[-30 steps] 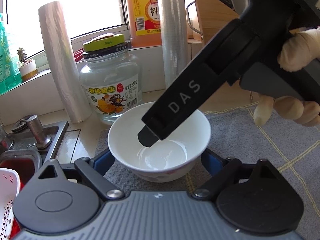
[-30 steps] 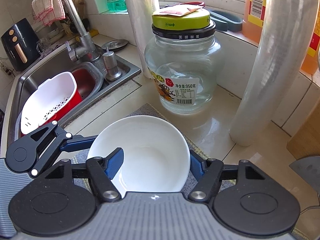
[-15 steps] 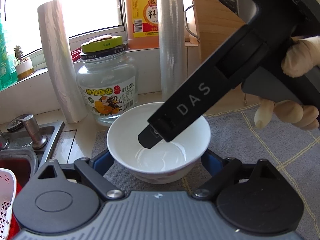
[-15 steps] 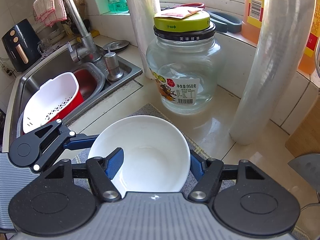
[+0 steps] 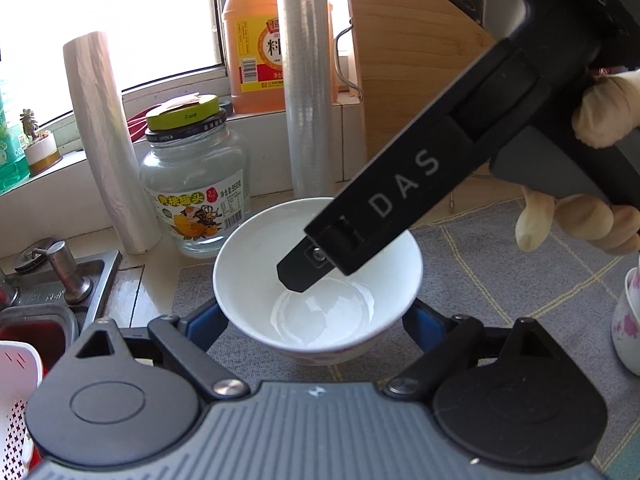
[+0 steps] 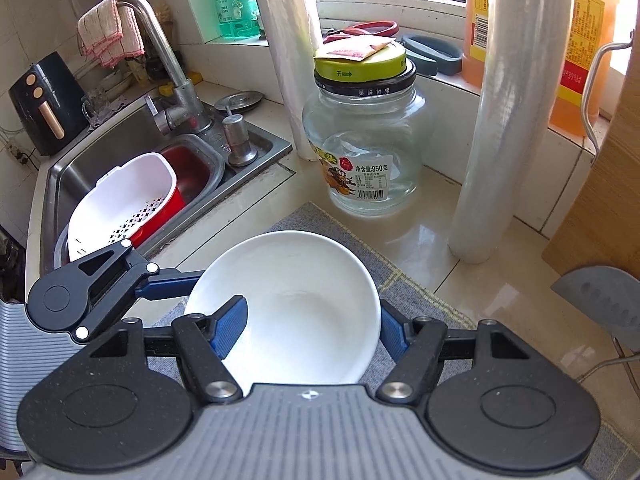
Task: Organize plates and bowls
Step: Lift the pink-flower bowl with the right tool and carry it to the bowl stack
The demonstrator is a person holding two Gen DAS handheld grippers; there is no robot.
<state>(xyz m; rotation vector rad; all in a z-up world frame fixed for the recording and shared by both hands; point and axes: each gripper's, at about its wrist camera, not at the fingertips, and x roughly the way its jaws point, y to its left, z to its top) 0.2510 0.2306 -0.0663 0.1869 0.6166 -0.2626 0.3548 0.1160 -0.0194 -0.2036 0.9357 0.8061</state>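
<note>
Round white ceramic bowl sits on grey mat at tabletop centre. Right hand-held gripper clamps its rim, one finger inside; left hand-held gripper straddles it, jaws apart. Judgement: lift level, avoiding glass jar at twelve o'clock.

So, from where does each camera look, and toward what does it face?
Left wrist: on the left gripper, facing down over the white bowl toward the glass jar; the right gripper and a gloved hand show at right.
Right wrist: on the right gripper, facing down over the white bowl toward the sink; its own fingers and the left gripper show.
Shared: white bowl, glass jar, grey mat.
</note>
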